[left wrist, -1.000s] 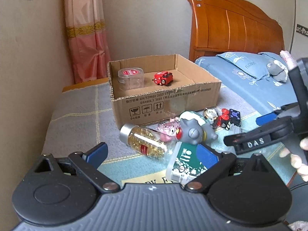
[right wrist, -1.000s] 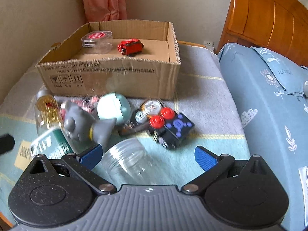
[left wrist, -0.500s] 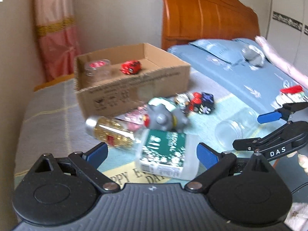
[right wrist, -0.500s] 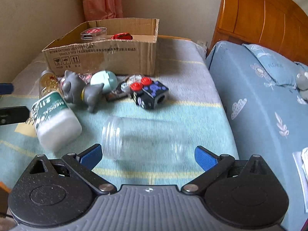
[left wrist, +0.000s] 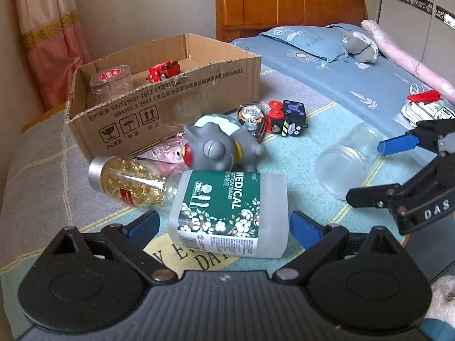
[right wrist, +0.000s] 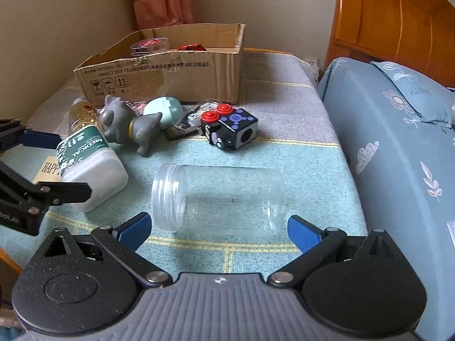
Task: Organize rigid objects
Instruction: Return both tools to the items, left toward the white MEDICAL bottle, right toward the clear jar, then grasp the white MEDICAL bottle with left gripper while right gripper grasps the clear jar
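Jaws wide around bottle [left wrist: 227, 207] labelled "MEDICAL COTTON SWAB".

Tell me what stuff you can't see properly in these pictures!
- Pink toy, left wrist view: mostly hidden behind the grey figure and the capsule bottle.
- Red toy car, right wrist view: only its top shows over the cardboard box wall.
- Cotton swab bottle, left wrist view: its small print is too tiny to read.
- Left gripper, right wrist view: cut off by the left edge.
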Tool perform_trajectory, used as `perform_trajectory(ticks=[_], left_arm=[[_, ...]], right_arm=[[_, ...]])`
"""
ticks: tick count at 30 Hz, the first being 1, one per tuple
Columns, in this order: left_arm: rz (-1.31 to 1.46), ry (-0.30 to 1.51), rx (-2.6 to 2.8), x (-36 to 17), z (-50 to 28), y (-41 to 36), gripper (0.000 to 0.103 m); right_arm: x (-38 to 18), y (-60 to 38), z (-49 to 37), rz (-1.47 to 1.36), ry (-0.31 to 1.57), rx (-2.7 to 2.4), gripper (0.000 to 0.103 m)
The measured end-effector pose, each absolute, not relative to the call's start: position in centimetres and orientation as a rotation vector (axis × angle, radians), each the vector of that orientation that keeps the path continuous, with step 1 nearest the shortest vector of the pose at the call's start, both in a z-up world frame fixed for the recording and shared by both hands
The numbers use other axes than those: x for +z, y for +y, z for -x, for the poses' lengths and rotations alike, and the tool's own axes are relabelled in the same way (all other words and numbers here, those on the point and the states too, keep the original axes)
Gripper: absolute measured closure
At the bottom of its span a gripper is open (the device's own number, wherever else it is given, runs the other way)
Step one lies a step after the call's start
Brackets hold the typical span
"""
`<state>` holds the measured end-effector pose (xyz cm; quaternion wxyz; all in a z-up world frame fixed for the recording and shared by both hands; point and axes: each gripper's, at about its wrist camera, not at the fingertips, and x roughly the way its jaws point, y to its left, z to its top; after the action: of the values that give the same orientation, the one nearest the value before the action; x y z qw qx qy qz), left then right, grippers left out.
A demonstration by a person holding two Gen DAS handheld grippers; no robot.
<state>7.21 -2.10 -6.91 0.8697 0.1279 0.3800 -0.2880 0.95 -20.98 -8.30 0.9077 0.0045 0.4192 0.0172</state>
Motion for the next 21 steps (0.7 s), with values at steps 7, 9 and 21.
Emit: perform_trajectory(ticks=[7, 9, 21], left_arm=[[-0.261, 0.801, -0.590, -7.0, -6.7, -1.6, 0.019], [-0.253, 0.807, -0.573, -7.0, -6.1, -0.8, 0.019], [-0.256, 0.836, -0.517, -6.6, -4.2, 2.8, 0.019]], right_arm=[[-7.6, -20.4, -0.7, -0.009, 0.830, 0.089, 0.000], [-7.5, -20.0, -1.1, -0.002, 0.827, 0.104, 0.000], [-8.4, -17.0, -3.6, 0.053, 0.826, 0.186, 0.000]])
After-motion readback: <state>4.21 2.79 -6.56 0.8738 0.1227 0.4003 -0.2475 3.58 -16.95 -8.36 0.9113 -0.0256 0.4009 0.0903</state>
